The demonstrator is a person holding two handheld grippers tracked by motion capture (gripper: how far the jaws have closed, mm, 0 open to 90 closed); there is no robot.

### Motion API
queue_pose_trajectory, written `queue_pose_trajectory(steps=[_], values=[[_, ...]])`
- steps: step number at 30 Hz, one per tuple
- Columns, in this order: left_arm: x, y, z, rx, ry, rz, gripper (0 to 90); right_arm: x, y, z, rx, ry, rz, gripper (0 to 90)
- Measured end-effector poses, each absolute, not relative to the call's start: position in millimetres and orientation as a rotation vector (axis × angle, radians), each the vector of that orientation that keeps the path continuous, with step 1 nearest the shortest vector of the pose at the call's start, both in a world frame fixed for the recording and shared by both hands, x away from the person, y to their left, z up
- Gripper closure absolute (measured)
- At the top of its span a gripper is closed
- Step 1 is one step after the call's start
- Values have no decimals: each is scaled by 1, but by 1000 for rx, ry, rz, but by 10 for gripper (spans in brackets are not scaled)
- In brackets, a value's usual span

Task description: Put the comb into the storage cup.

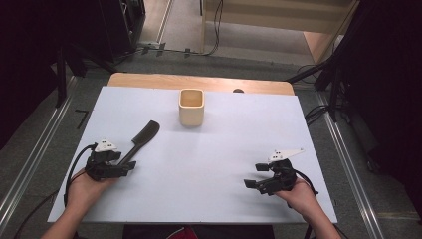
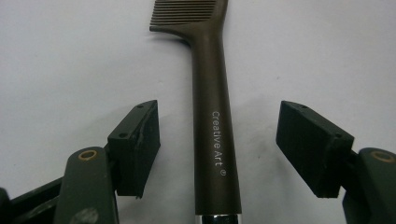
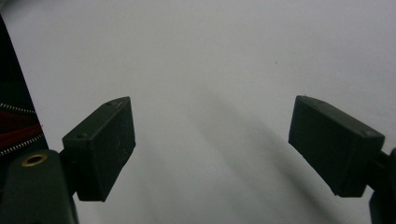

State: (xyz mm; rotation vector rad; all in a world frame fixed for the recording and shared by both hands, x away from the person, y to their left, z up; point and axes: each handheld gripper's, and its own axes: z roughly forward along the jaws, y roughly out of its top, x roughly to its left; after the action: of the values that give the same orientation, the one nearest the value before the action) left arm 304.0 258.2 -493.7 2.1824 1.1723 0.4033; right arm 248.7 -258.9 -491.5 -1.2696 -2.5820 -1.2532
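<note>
Straddling the dark comb's handle with jaws spread wide and touching nothing, left gripper low at the table's near-left, right gripper likewise agape over bare tabletop, wooden cup well beyond.

the dark brush handle bears the white lettering "creative art" with a registered mark.

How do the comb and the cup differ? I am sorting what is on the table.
The comb is dark brown, long and thin; the cup is pale, squarish and hollow. The comb lies flat near the left gripper, its handle between the open jaws; the cup stands upright farther back, away from both grippers. Both rest on the white table, unheld.
</note>
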Motion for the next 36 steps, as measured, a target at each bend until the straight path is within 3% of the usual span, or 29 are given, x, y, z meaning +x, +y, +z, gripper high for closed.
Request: queue_pose_trajectory(steps=[7, 15, 26, 36], values=[[299, 257, -497, 2167, 1178, 490, 431, 249, -259, -491, -1268, -2579, -1259, 129], [298, 255, -497, 2158, 1190, 506, 498, 249, -259, -491, -1265, -2583, -1258, 129], [296, 251, -496, 2168, 1170, 482, 692, 249, -259, -491, -1265, -2584, -1259, 129], [299, 252, -495, 2150, 1208, 442, 734, 249, -259, -491, -1259, -2587, -1257, 129]])
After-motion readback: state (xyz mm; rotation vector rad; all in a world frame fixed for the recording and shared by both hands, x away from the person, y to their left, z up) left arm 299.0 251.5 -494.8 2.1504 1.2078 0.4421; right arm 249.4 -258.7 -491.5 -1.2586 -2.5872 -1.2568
